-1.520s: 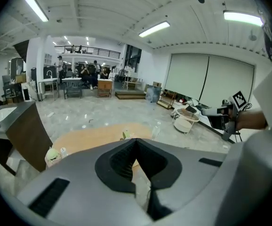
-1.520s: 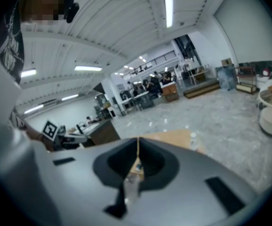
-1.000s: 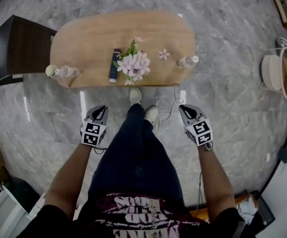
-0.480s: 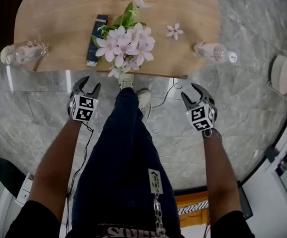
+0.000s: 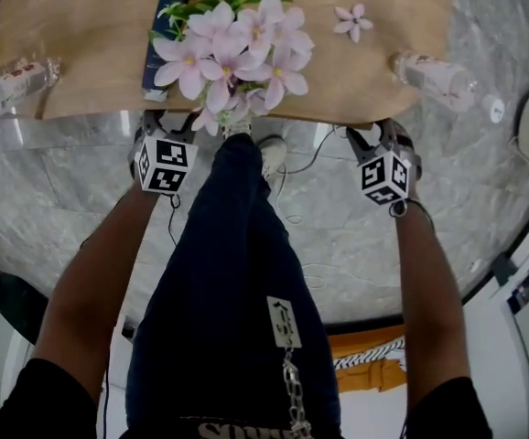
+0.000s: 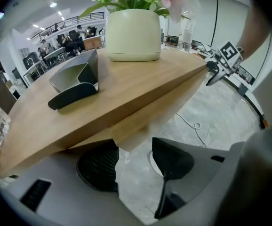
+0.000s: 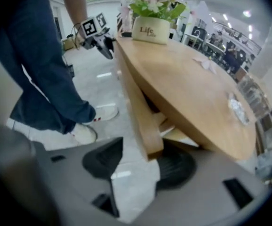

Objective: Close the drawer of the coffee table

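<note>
Head view hides drawer [image 6: 145, 112] [image 7: 140, 112]; seemingly between left gripper's [image 6: 135, 145] opening, right gripper's [image 7: 140, 149] spread jaws.

Looked like an open-plan office hall; polished grey marble-patterned floor [image 5: 484, 245] underfoot; desks with seated people [image 6: 64, 42] behind an oval light-wood coffee table [image 6: 126, 89]; recessed round ceiling lights [image 6: 53, 5] overhead; railed upper gallery [image 6: 79, 19] beyond.

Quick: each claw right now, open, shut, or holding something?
Left claw: opening, nothing gripped; the drawer front has its corner inside it.
Right claw: open, nothing gripped; the drawer front's end sits inside it.
</note>
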Demonstrator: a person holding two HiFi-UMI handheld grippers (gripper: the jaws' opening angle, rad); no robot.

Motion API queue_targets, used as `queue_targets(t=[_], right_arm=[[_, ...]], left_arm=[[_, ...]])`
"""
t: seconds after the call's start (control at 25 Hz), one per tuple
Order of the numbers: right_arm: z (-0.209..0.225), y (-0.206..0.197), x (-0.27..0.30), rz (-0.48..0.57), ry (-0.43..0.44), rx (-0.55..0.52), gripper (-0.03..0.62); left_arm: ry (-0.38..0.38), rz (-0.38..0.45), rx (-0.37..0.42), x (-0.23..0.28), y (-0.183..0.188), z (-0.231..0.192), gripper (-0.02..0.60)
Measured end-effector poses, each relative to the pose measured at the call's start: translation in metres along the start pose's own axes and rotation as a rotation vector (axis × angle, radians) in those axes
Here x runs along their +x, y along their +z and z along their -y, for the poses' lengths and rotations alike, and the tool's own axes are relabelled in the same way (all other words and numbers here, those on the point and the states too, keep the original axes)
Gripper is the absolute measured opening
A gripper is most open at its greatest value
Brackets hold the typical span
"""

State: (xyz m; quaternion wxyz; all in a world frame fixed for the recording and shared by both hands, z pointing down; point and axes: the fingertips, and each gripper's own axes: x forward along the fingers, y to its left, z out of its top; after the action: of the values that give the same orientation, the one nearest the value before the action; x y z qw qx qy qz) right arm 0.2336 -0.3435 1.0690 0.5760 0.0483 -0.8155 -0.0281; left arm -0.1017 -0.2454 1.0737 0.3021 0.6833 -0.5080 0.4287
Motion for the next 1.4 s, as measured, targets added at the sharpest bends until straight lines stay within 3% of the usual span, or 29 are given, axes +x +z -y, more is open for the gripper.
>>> queue_targets(t=[0.08, 0.16, 0.32, 0.6, 0.96, 1.4], right_arm=[[0.003, -0.001, 0.003, -0.001, -0.022, -0.001, 0.219], [0.009, -0.002, 0.003, -0.009, -0.048, -0.006, 0.139], [0.003, -0.005, 0.002, -0.04, -0.04, -0.061, 0.126], [-0.034, -0.015, -0.008, -0.074, 0.002, -0.019, 0.124], [-0.099, -0.033, -0.023, -0.101, 0.059, 0.012, 0.123], [-0.113, -0.039, -0.02, -0.125, 0.071, 0.041, 0.126]], left_arm=[[0.01, 0.003, -0.024, 0.001, 0.001, -0.002, 0.239], [0.013, -0.003, -0.054, 0.002, 0.003, -0.003, 0.228], [0.024, -0.048, -0.042, -0.001, 0.0, -0.003, 0.196], [-0.015, -0.117, 0.044, -0.02, -0.028, 0.017, 0.17], [-0.073, -0.162, 0.067, -0.049, -0.077, 0.054, 0.153], [-0.067, -0.173, 0.06, -0.047, -0.09, 0.059, 0.153]])
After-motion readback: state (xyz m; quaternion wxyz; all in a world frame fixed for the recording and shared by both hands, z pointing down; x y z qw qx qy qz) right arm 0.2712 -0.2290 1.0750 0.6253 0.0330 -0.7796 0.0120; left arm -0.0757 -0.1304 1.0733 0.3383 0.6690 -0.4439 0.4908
